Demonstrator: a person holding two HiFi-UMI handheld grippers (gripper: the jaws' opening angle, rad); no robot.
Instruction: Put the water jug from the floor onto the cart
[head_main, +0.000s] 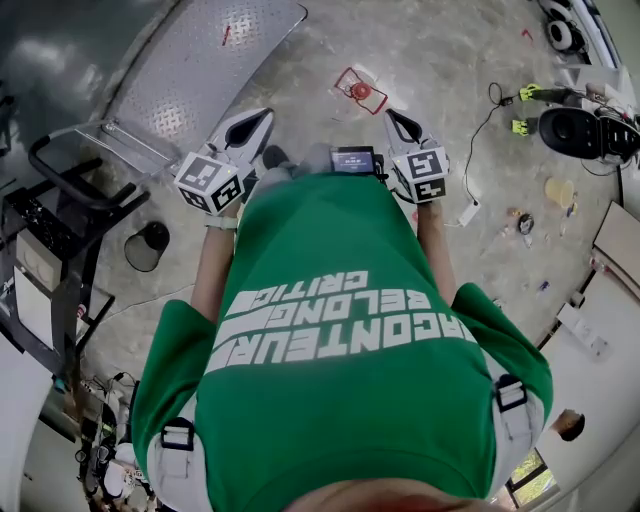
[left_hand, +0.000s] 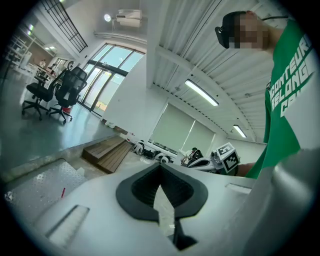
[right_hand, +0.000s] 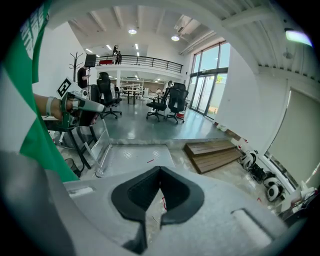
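Out in front of the person's green shirt (head_main: 340, 330), the left gripper (head_main: 262, 118) and the right gripper (head_main: 392, 116) each hold their jaws pressed together on nothing, well apart from one another. Beyond the left one stands the cart (head_main: 215, 60), its metal deck low over the concrete floor (head_main: 440, 60)

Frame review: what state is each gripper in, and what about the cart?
left gripper: shut, nothing between the jaws.
right gripper: shut, nothing between the jaws.
cart: standing on the floor, with no load on the part of the deck in view.
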